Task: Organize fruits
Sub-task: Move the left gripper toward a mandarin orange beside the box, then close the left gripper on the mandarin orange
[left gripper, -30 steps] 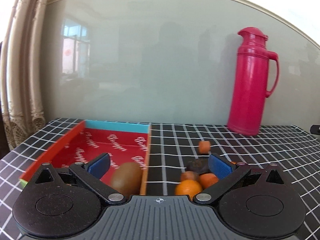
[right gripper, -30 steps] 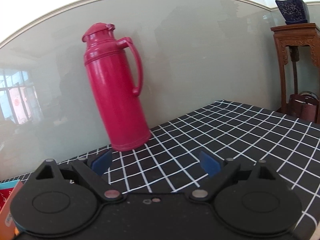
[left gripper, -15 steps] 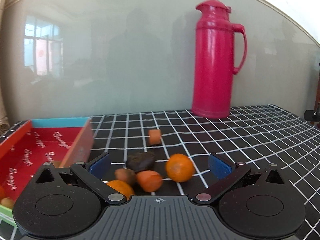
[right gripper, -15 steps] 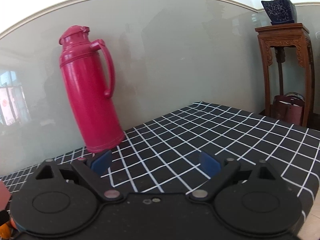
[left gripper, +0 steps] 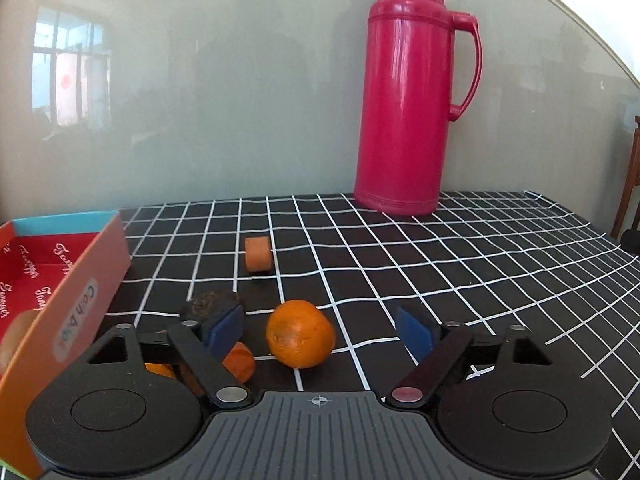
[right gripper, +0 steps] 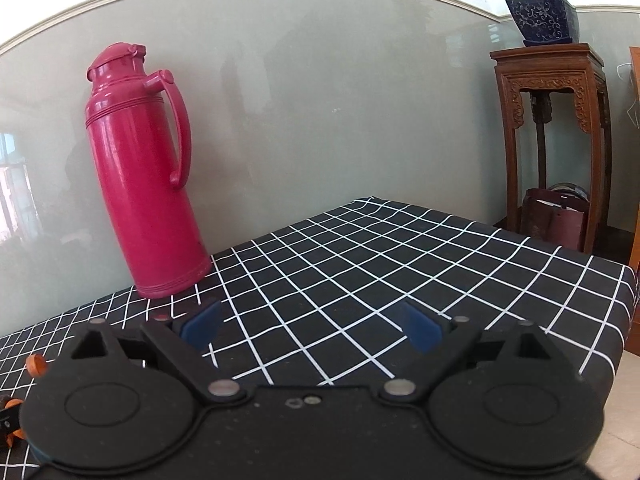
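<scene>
My left gripper [left gripper: 320, 332] is open, with a round orange [left gripper: 300, 334] on the checked cloth between its blue pads. A dark fruit [left gripper: 210, 304] lies behind the left pad [left gripper: 224, 330], and smaller orange fruits [left gripper: 240, 362] lie under it. An orange cylindrical piece [left gripper: 258, 254] sits farther back. A red box [left gripper: 68, 300] with a brown fruit [left gripper: 16, 336] inside stands at the left. My right gripper [right gripper: 312, 326] is open and empty over bare cloth; the orange piece [right gripper: 36, 364] shows at its far left.
A tall pink thermos [left gripper: 408, 92] stands at the back by the glossy wall, also in the right wrist view [right gripper: 148, 176]. The table's right edge [right gripper: 624, 320] drops off beside a wooden stand [right gripper: 548, 132] holding a potted plant.
My left gripper has swung right, from over the red box to the loose fruits, and closed in on the orange. My right gripper has turned right; the thermos slid left in its view.
</scene>
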### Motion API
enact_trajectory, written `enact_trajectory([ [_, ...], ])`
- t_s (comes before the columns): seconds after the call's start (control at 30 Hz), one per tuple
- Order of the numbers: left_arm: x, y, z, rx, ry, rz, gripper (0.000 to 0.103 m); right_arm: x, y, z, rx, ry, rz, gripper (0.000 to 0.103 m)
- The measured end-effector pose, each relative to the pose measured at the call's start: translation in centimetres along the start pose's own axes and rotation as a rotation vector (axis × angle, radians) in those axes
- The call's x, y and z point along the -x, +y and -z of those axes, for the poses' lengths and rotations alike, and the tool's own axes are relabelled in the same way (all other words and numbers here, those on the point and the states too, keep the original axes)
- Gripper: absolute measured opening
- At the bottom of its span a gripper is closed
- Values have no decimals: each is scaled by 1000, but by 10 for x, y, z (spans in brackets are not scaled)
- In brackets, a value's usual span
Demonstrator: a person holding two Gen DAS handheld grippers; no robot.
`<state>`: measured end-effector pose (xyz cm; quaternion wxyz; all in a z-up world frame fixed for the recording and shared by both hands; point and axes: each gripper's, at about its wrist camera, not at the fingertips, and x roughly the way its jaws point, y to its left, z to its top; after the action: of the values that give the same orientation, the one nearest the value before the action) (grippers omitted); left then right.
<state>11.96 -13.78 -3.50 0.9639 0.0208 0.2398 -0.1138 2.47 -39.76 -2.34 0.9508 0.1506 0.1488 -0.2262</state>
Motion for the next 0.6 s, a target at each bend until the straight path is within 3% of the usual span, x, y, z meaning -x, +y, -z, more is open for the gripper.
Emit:
enact_trajectory([
  [0.33,-24,-4,-1,3,69,-20,73,-4,-4,1,8,8,3,96],
  [0.57,-32,-7,-1,-6,99,-62,42,-6,-12,1,3,9,10,100],
  [0.6,-31,-5,-1,1,96,-64,41,-6,-12,1,3,8,10,100],
])
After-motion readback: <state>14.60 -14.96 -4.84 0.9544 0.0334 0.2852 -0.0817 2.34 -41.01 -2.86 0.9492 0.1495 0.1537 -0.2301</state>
